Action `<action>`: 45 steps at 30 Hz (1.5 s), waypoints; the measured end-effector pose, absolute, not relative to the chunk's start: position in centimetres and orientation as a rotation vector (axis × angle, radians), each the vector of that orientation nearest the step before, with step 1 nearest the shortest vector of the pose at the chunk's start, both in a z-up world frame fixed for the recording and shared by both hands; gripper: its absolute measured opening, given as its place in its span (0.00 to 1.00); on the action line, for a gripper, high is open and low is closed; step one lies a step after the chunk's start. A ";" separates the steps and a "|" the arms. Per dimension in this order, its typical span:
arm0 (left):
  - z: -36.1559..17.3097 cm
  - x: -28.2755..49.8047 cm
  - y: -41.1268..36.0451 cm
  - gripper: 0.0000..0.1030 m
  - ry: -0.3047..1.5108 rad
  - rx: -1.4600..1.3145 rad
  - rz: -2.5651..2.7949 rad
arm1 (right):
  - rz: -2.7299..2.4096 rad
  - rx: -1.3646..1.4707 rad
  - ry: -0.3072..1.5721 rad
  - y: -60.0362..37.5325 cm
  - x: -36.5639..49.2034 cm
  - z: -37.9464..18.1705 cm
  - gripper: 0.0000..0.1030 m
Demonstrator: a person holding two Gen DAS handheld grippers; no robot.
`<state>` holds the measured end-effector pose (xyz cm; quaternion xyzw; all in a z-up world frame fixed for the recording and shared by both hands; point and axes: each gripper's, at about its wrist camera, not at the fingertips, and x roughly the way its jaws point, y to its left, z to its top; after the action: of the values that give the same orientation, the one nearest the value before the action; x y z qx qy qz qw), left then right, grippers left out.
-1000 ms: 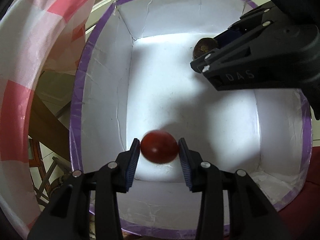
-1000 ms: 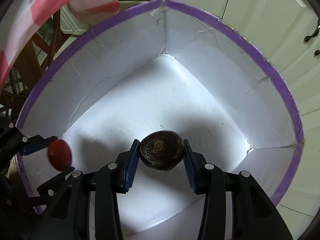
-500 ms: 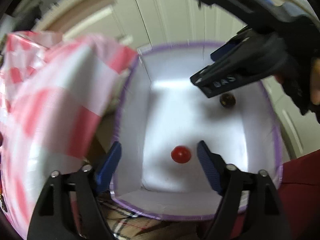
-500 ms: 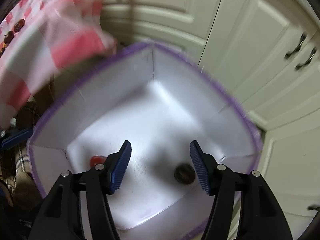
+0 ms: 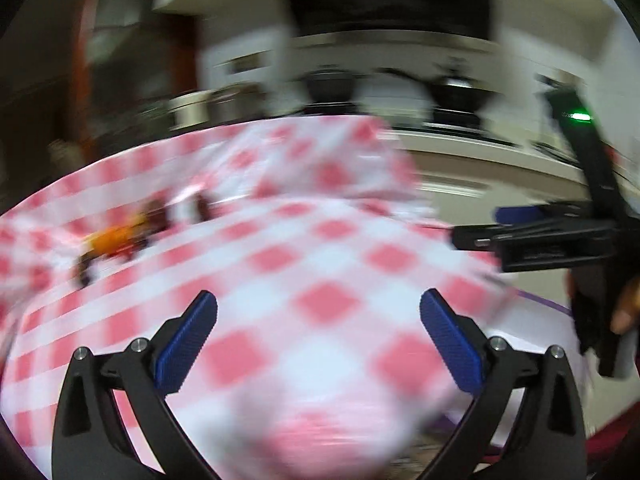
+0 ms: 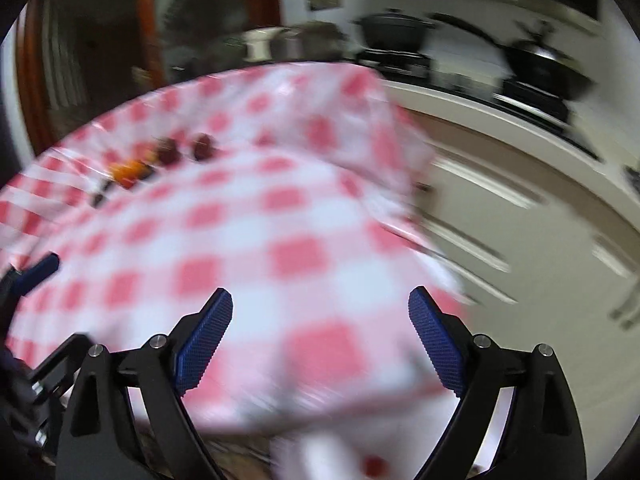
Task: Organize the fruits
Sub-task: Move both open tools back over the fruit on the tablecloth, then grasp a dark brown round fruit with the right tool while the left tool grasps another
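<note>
Left tool at the bottom of its frame, blue pads spread wide, nothing between them. Right tool likewise wide and empty at the bottom of its own frame; seen again in the left view as a black bar at the right edge, beside a hand.

Just beyond both tools, a red-and-white checked cloth over the bench, filling the middle of each frame, heavily blurred by motion. At the lower right of the left view, a strip of purple box rim past the cloth's edge. At the bottom centre of the right view, a small red blob below the cloth; too blurred to name.

Farther back, at the middle left of both frames, fruits on the cloth: an orange one and two dark red ones just beside it to the right, well apart from either tool.

Beyond the cloth, cream cabinets at the right and dark pots across the top on a kitchen counter.
</note>
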<state>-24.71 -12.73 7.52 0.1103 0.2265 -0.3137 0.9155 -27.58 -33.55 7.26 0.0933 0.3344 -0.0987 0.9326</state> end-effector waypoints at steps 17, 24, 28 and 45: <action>4.4 2.8 6.0 0.99 0.666 -0.148 -0.047 | -0.045 0.259 0.831 -23.1 -4.3 1.3 0.85; 2.9 3.8 10.2 0.98 0.669 -0.402 -0.092 | 0.013 0.131 0.816 -19.3 3.5 1.3 0.83; 2.7 3.3 10.0 0.98 0.672 -0.375 -0.105 | 0.035 0.006 0.882 -16.5 9.3 0.5 0.66; 2.6 4.0 7.8 0.98 0.697 -0.262 -0.116 | 0.123 0.070 0.897 -13.5 16.1 0.4 0.41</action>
<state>4.05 7.84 2.64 -0.1280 0.3403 -0.0567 0.9298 16.07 -13.52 0.37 0.0336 0.4332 0.0596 0.8987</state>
